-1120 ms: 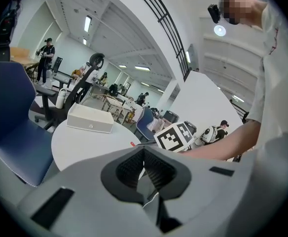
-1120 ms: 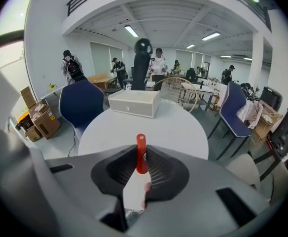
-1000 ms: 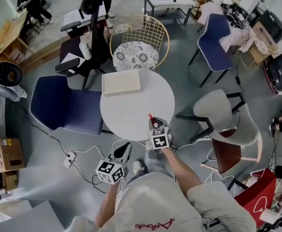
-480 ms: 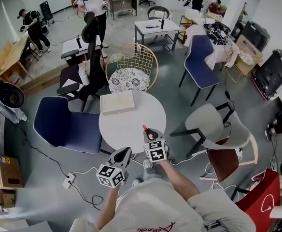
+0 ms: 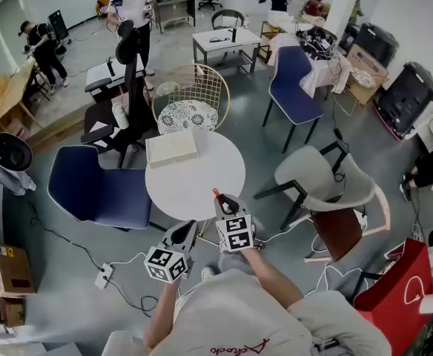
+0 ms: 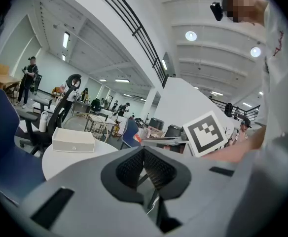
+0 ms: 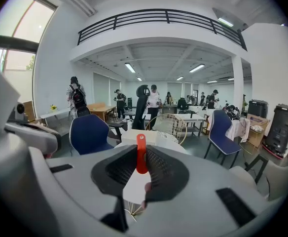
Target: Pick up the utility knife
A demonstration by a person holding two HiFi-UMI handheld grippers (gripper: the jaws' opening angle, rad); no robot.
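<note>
The utility knife is red and narrow. My right gripper is shut on it, above the near edge of the round white table. In the right gripper view the knife stands upright between the dark pads of my right gripper, its red end poking past the tips. My left gripper hangs lower and to the left, off the table over the floor. In the left gripper view the pads of my left gripper meet at the tips with nothing between them.
A flat white box lies on the far side of the table. A blue chair stands at its left, a wire chair behind it and a grey chair at its right. Cables and a power strip lie on the floor.
Both grippers have risen, the right one more, carrying the red knife up from the table. The head view now takes in more of the room, and the table looks smaller.
</note>
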